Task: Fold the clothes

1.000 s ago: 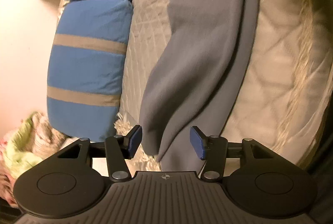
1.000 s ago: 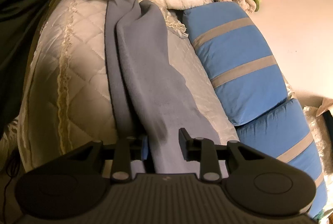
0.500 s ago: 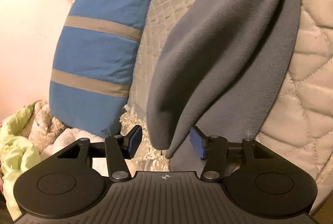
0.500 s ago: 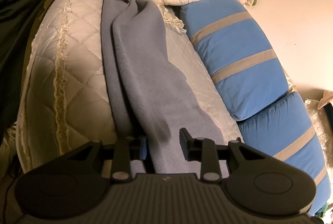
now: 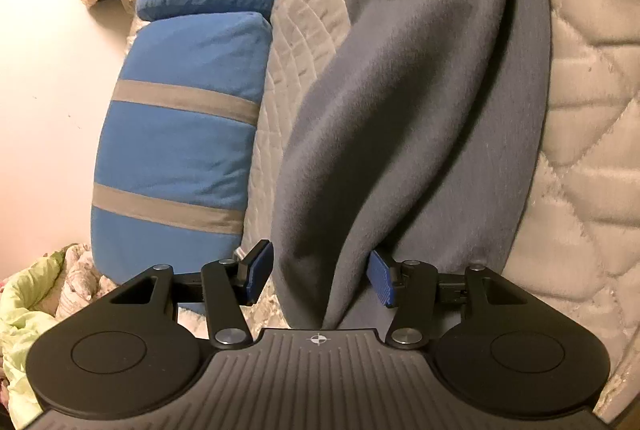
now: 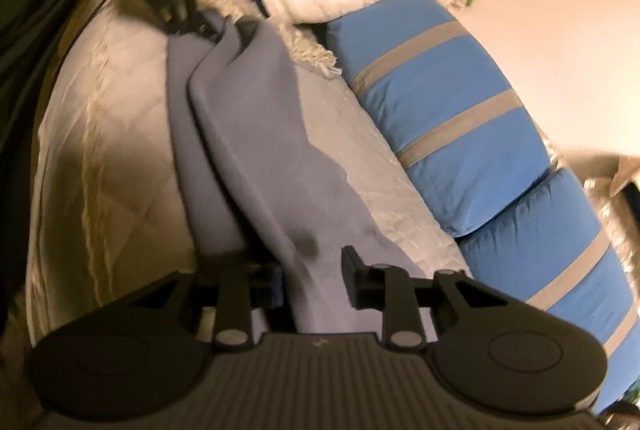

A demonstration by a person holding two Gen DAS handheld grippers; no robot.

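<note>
Shifted nearer since the earlier frame, grey fleece garment (image 5: 404,118) lies lengthwise on quilted bed (image 5: 592,134) beside blue striped pillows (image 5: 188,134); left tongs (image 5: 320,276) released astride one end, right tongs (image 6: 310,276) closing around the other.

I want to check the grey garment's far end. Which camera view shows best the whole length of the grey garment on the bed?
The right wrist view: the grey garment runs from the right gripper up to the left gripper. The left wrist view shows only its near folds, cut off at the top.
</note>
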